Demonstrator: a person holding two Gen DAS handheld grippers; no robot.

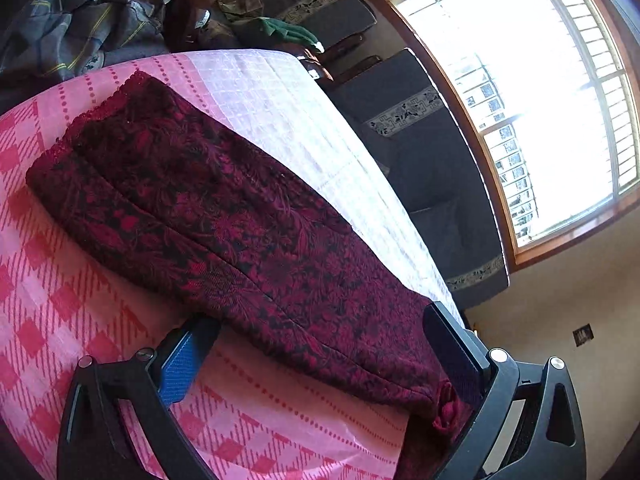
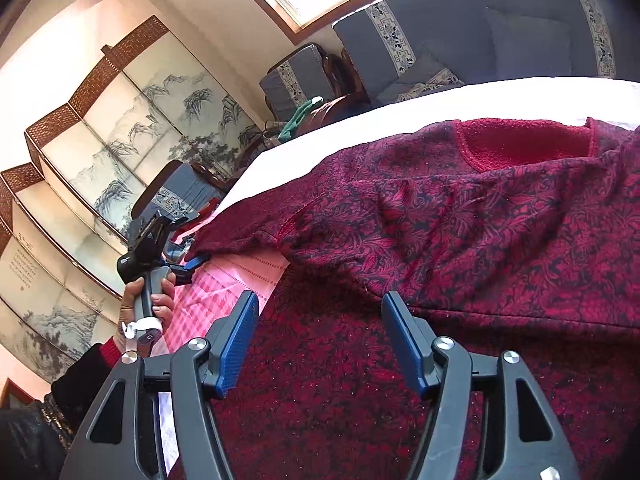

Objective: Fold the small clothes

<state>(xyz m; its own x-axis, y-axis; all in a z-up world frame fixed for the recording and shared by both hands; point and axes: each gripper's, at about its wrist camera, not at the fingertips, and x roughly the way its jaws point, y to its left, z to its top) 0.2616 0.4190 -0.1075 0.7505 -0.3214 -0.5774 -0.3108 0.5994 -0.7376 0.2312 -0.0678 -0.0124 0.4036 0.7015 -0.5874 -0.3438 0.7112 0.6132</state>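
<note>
Dark red floral knit top [image 2: 480,240] spread flat on bench under pink checked cloth [image 1: 60,280], plain red neckline [image 2: 524,144] toward the far edge, one side already lapped over the body

Soft, limp, fairly thick knit by the look; probably light, will drape and sag from any single pinch, no stiffness to hold a crease. Grippy texture, unlikely to slip from the pads, likely to drag on the cloth below. Nothing fragile, though the loose weave could snag

Left gripper [image 1: 320,316] low at the sleeve end, jaws wide apart, sleeve [image 1: 248,232] running between them, bunched cuff [image 1: 448,408] resting against one finger only, not pinched. Same gripper seen small from the right wrist view [image 2: 192,260], hand [image 2: 150,296] round its handle

Right gripper [image 2: 320,296] just above the body of the top, jaws about half open, nothing held, folded edge lying near the tips

Best holds, as a judgement: cuff or sleeve seam on the left, hem or folded edge on the right, both layers pinched together, lifted low to avoid stretching
</note>
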